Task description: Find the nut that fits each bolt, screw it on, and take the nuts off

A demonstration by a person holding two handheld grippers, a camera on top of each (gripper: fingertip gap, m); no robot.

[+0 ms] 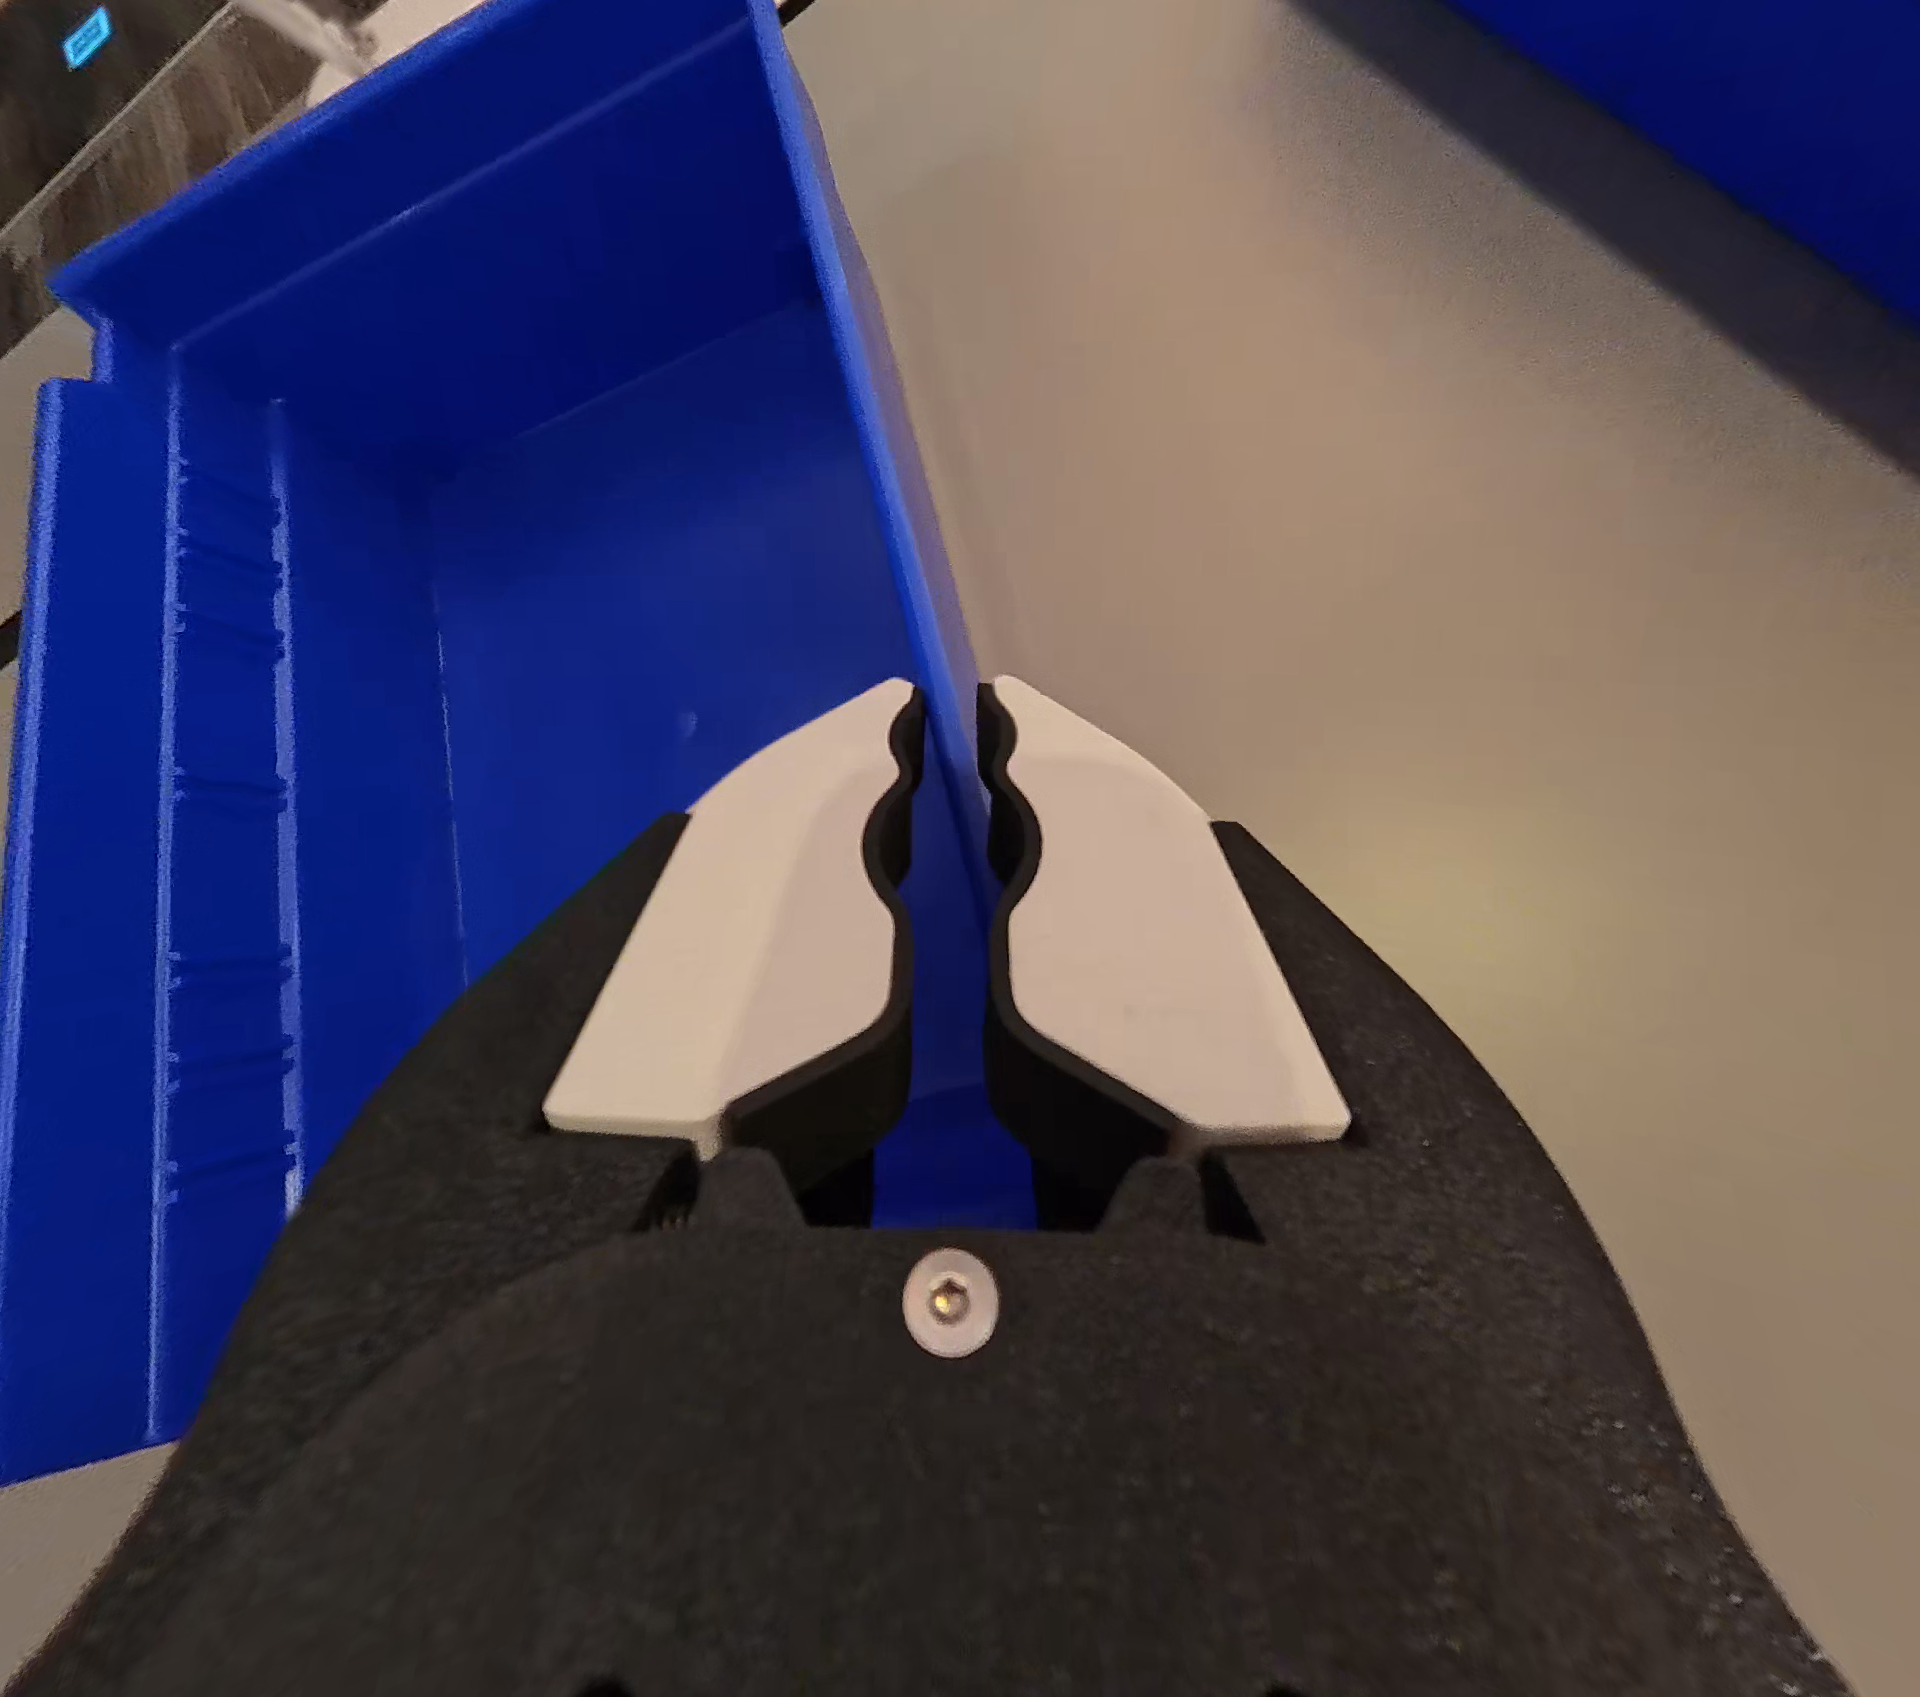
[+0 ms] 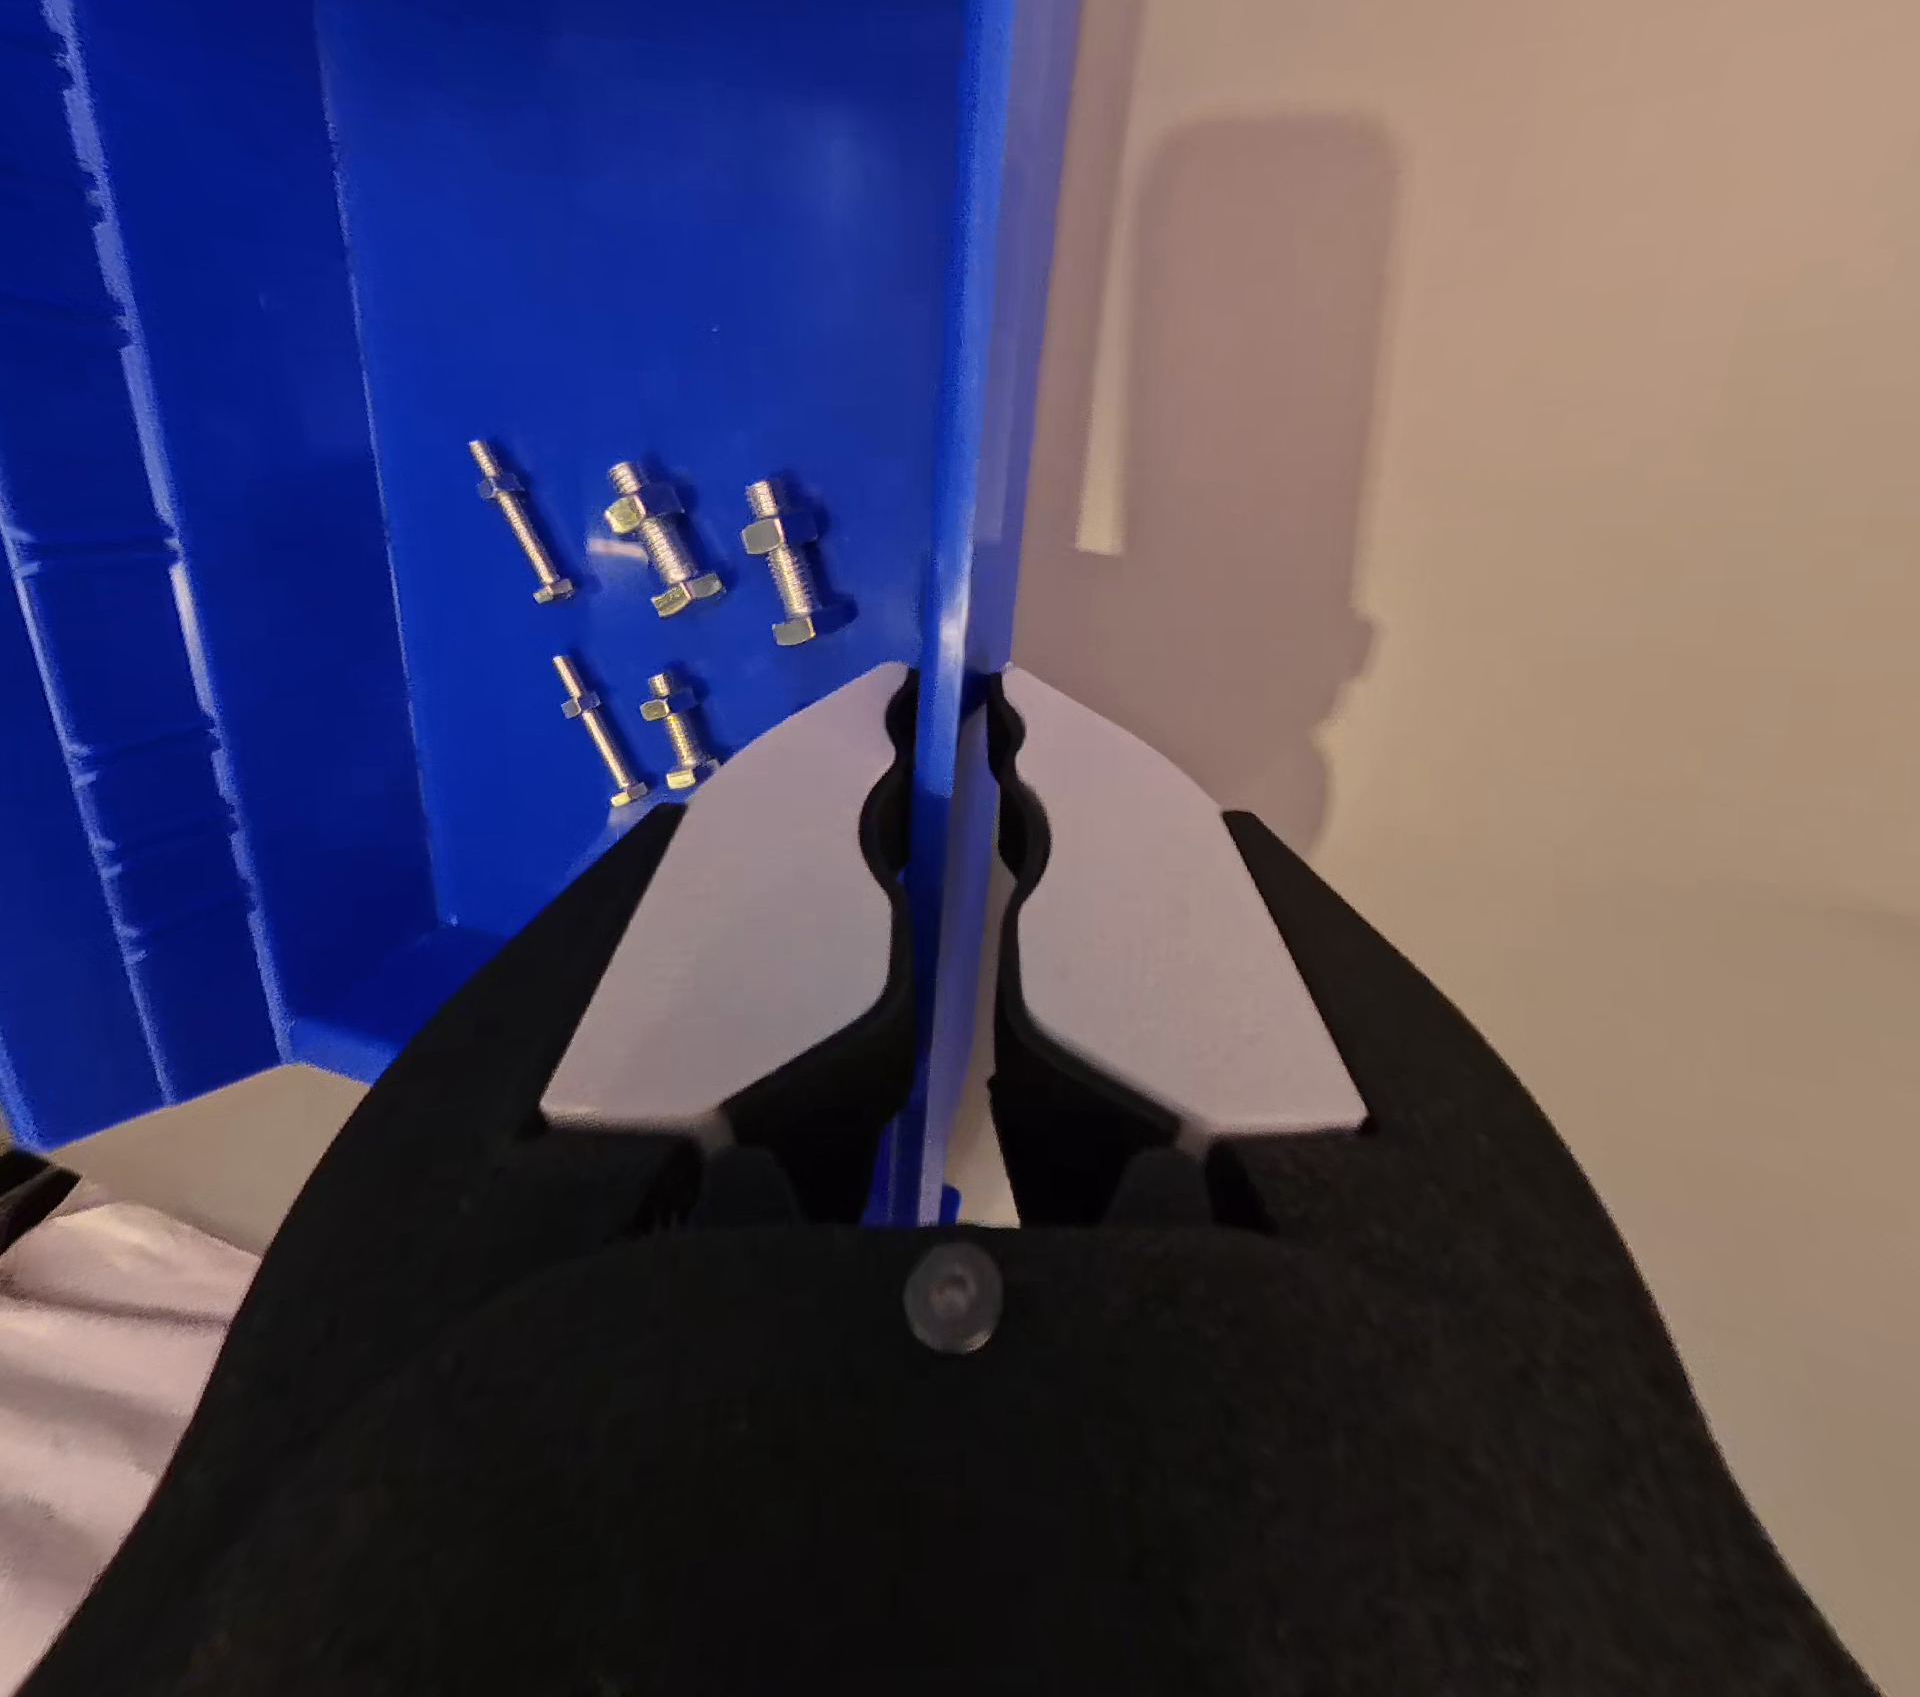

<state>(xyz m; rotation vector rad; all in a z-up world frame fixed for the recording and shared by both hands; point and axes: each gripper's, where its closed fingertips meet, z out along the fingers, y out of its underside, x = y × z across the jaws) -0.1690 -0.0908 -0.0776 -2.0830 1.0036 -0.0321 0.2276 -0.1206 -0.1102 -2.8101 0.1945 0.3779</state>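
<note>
The left gripper [image 1: 951, 712] is clamped on the side wall of a blue bin [image 1: 582, 525] with nothing visible inside. The right gripper [image 2: 951, 702] pinches the side wall of another blue bin [image 2: 997, 213]; five bolts [image 2: 665, 598] (each wearing a nut) lie on that bin's floor, just left of the gripped wall.

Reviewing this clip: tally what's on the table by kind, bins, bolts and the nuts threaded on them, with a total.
Blue bins: 2, an empty bin gripped at its wall by the left claw, and a bin with bolts gripped by the right claw.
Bolts: 5, all in the second bin.
Nuts: 5, one on each bolt.
Total: 12
</note>
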